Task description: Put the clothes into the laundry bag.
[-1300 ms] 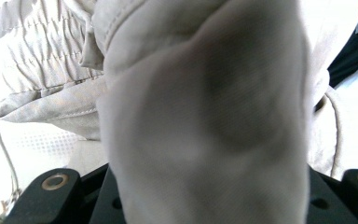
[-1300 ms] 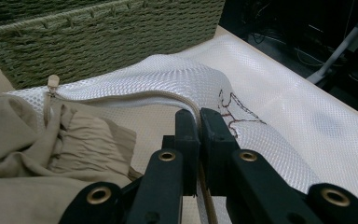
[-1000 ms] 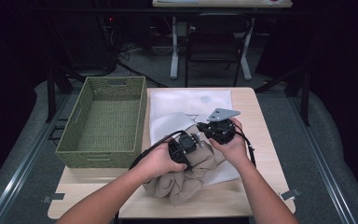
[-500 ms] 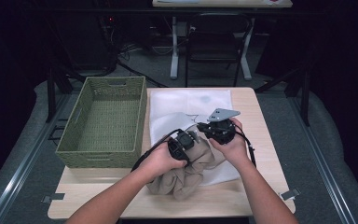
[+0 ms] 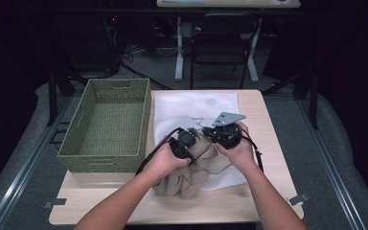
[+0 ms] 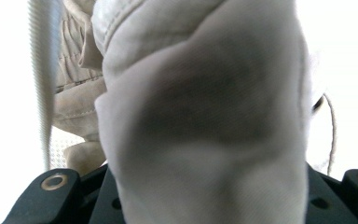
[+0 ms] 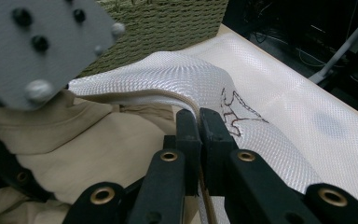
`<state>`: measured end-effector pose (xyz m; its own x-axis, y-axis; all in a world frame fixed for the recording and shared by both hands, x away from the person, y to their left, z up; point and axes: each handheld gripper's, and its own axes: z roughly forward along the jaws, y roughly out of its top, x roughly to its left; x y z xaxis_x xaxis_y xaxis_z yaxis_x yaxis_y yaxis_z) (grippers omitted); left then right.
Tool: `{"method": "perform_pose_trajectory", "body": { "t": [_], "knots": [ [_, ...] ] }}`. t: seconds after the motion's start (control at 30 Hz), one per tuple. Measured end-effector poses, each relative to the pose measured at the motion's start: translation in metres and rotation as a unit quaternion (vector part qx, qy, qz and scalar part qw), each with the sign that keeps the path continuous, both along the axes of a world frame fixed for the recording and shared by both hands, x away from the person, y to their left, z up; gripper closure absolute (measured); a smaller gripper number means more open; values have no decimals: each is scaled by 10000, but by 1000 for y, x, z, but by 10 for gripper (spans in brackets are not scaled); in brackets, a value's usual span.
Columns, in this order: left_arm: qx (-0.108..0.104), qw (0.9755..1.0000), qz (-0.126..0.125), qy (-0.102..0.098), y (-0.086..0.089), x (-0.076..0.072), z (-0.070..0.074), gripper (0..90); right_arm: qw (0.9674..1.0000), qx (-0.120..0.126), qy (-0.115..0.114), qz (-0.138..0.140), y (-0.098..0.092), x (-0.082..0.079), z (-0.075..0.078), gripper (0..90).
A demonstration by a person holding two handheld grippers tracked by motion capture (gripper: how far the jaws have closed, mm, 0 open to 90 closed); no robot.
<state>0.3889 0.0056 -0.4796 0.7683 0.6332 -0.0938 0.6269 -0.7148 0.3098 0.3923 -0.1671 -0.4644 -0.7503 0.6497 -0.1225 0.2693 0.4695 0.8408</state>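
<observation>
Nearest you, the tan garment (image 5: pixel 191 167) lies bunched on the counter (image 5: pixel 249 203), partly over the white mesh bag (image 5: pixel 196 105). Your left gripper (image 5: pixel 186 143) has its fingers clamped on a thick fold of that garment. Your right gripper (image 7: pixel 198 122) has its fingers pinched tight on the bag's rim. Farther left sits the green basket (image 5: pixel 106 124).
</observation>
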Motion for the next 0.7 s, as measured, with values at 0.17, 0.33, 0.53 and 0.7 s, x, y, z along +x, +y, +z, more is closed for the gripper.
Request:
{"method": "perform_pose_trajectory", "body": {
  "t": [0.17,0.33,0.53,0.7],
  "knots": [
    [56,9999,94,-18,-2,7,0,681,10000,-44,-26,33,2,-2,0,875],
    [28,9997,243,12,-3,13,-3,681,10000,-63,-46,17,2,-2,0,876],
    [-18,9989,455,54,-4,19,-6,681,10000,-52,-54,47,2,-3,0,877],
    [-82,9982,588,36,-3,23,-8,678,9999,-71,-50,59,3,-3,-1,877]
  ]
}}
